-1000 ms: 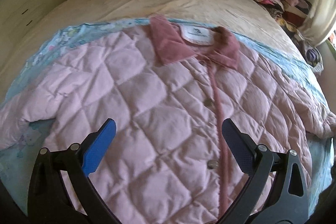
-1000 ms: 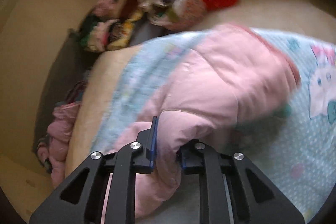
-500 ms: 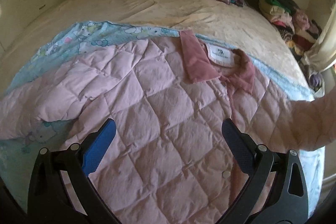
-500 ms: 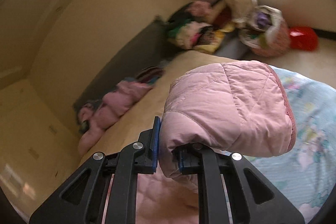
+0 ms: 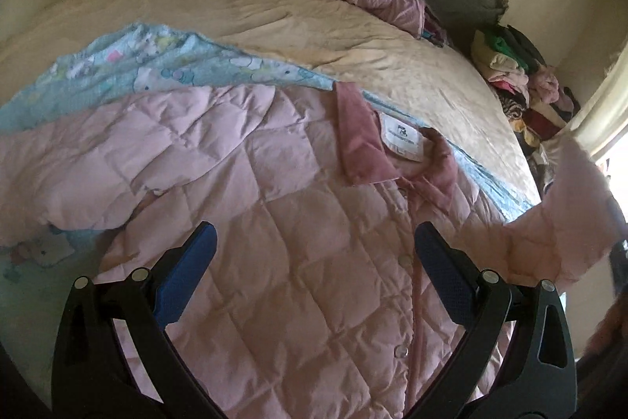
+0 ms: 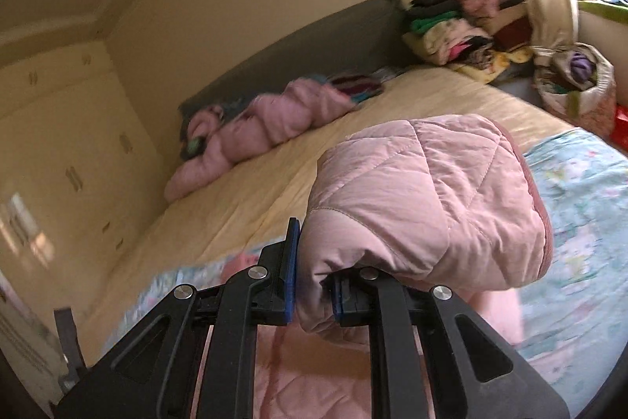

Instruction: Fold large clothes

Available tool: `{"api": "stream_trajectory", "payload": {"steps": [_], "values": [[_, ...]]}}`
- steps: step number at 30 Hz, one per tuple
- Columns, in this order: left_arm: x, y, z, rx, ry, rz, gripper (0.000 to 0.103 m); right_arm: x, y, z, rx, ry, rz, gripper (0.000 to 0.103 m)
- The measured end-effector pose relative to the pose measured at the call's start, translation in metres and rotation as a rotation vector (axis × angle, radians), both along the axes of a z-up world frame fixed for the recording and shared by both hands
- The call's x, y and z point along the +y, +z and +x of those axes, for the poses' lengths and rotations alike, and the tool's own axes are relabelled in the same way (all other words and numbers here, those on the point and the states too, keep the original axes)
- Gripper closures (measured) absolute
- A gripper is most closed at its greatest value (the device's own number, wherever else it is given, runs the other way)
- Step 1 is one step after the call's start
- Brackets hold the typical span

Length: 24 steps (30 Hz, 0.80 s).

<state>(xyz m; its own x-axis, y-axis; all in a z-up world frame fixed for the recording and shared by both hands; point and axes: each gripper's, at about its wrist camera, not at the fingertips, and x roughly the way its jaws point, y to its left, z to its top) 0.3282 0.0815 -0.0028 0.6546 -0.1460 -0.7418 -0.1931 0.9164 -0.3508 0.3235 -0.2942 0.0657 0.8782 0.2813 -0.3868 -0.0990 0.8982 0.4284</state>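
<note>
While clamped, sleeve (image 6: 424, 199) lifted higher.

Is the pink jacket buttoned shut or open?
Shut: the pink jacket lies spread flat, its front placket closed up to the collar.

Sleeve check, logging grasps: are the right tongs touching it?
Touching: the right wrist view shows the right tongs shut on the sleeve.
</note>
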Motion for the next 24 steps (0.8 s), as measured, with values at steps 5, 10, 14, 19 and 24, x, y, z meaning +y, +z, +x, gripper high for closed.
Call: {"api": "stream_trajectory", "payload": {"steps": [5,10,14,19,24], "values": [[0.011,-0.007,0.006,0.010,-0.002,-0.047,0.008,0.056,-0.036,0.021,0.078,0.086,-0.013,0.090],[0.010,-0.009,0.007,0.016,-0.024,-0.047,0.008,0.093,-0.079,0.030,0.167,0.125,-0.021,0.090],[0.007,-0.013,0.009,0.028,-0.048,-0.059,0.008,0.104,-0.110,0.039,0.245,0.140,-0.013,0.086],[-0.002,-0.022,0.013,0.064,-0.077,-0.056,0.008,0.100,-0.134,0.031,0.364,0.159,0.074,0.044],[-0.003,-0.020,0.011,0.067,-0.090,-0.108,0.008,0.057,-0.135,0.004,0.344,0.011,0.295,0.039]]}}
